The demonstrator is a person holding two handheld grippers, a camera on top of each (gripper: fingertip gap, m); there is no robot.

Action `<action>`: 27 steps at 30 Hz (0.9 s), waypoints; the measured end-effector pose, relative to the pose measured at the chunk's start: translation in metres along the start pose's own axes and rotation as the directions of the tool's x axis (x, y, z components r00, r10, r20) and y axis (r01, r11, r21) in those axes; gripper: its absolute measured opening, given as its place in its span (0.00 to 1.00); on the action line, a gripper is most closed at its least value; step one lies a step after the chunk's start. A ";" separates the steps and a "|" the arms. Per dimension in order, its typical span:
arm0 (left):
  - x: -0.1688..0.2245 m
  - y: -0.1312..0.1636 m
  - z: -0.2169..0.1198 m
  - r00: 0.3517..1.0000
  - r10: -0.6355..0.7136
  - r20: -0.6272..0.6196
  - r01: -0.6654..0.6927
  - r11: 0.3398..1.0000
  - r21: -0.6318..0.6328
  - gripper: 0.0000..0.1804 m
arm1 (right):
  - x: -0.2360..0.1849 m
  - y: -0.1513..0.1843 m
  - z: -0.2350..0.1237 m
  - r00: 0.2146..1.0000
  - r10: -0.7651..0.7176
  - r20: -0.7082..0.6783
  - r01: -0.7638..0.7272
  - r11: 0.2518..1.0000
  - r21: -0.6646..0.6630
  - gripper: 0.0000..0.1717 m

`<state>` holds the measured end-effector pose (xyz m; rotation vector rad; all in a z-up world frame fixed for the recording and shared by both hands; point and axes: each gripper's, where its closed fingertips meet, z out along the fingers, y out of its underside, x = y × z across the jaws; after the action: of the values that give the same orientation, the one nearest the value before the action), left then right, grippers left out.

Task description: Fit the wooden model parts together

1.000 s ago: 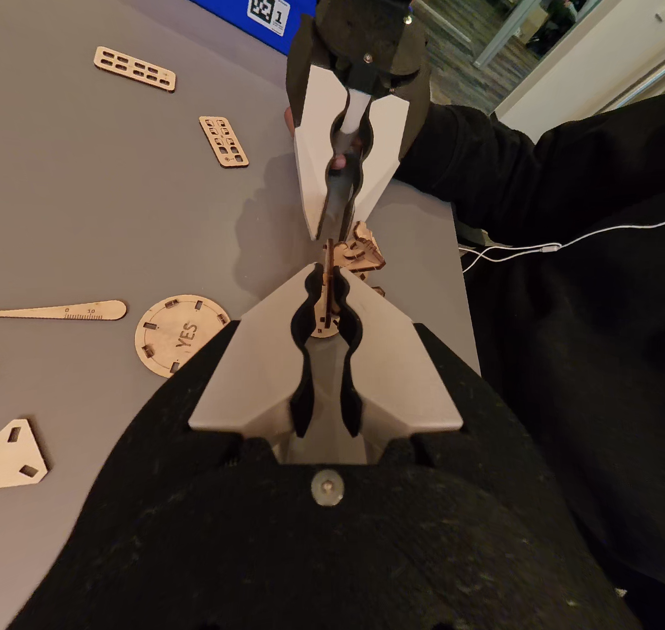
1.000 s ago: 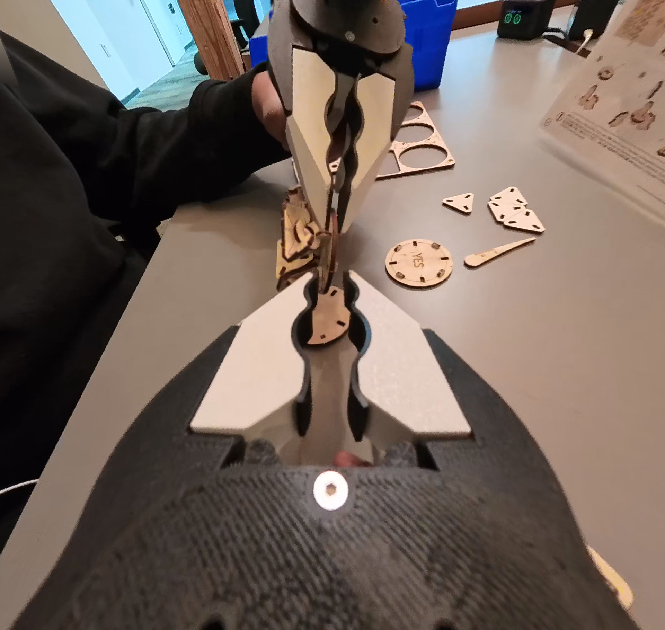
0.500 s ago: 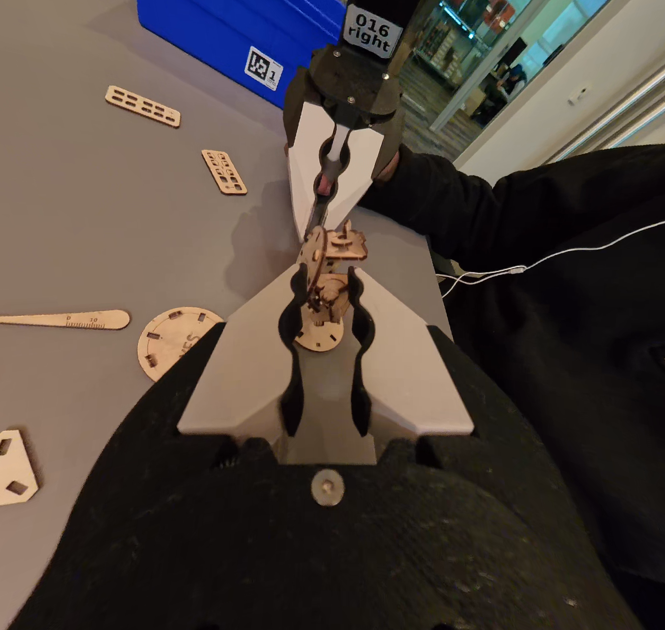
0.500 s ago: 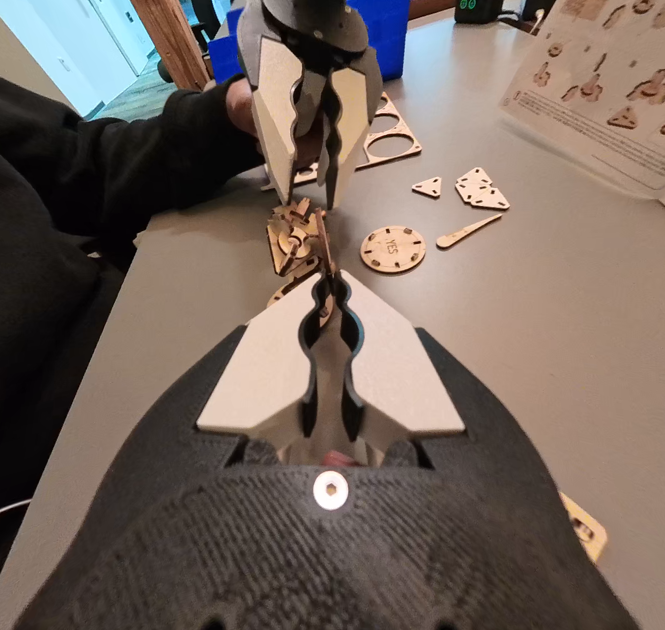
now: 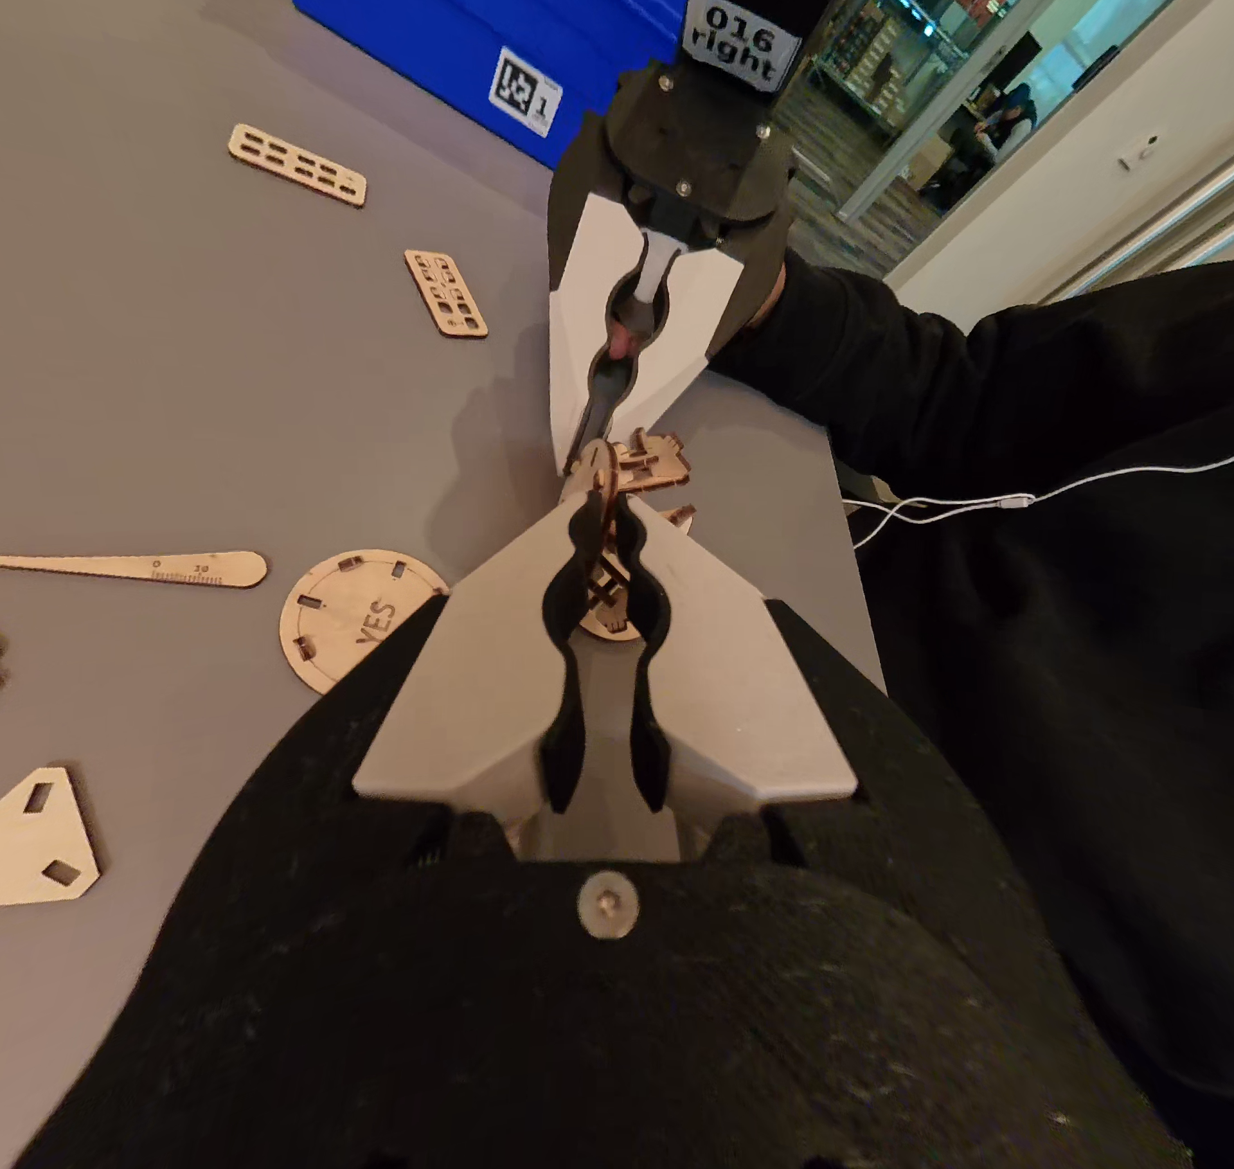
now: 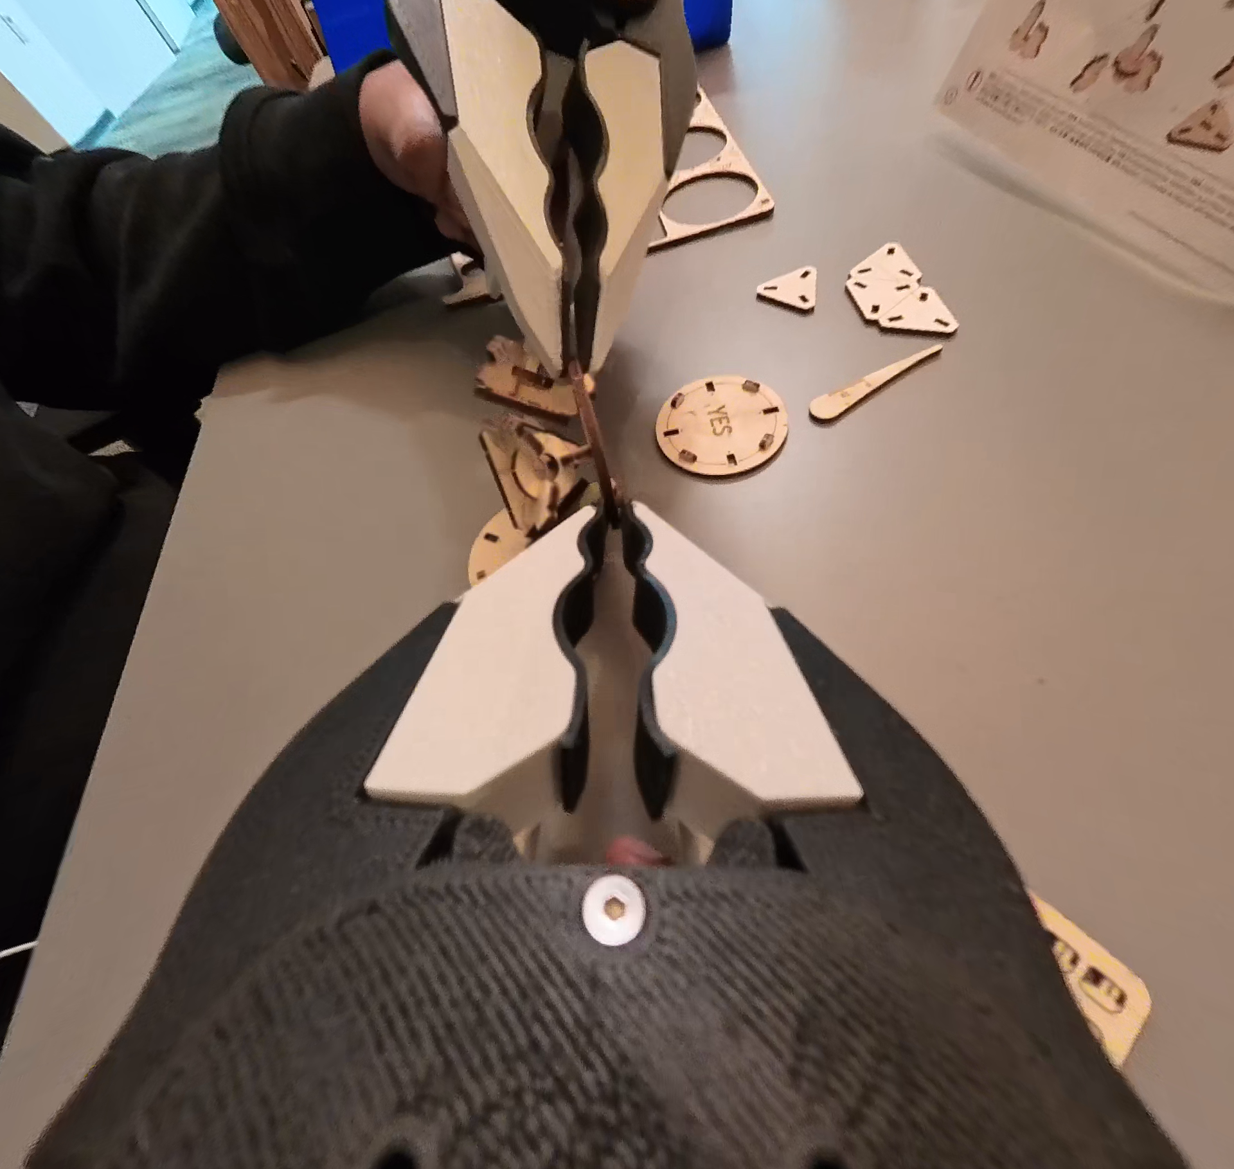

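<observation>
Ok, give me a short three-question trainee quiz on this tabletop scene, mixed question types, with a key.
1. True or false: both the left gripper and the right gripper are closed on the same thin wooden disc, held on edge between them.
2. Multiple choice: the flat lettered disc lies A) inside the blue bin, B) on the grey table, C) in a gripper.
3. Fill in: the tapered wooden pointer lies beside the ____ disc.

Key: 1 true; 2 B; 3 lettered.
</observation>
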<state>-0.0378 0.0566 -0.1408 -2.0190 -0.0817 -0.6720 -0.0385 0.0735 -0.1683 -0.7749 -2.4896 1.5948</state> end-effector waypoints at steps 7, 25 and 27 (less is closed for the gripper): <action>-0.004 0.004 0.001 1.000 -0.011 0.019 0.012 1.000 -0.021 0.00 | 0.003 0.004 0.002 0.999 0.034 0.006 -0.034 0.999 -0.028 0.01; -0.006 0.006 0.006 1.000 -0.021 0.010 0.021 0.999 -0.025 0.00 | 0.003 0.010 0.001 1.000 0.021 -0.005 -0.022 0.998 -0.061 0.01; -0.006 0.007 0.007 1.000 -0.018 0.009 0.018 0.999 -0.027 0.00 | 0.003 0.011 0.001 1.000 0.023 -0.002 -0.023 0.998 -0.064 0.01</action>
<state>-0.0376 0.0599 -0.1513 -2.0494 -0.0963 -0.6788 -0.0375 0.0776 -0.1786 -0.8149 -2.5516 1.5280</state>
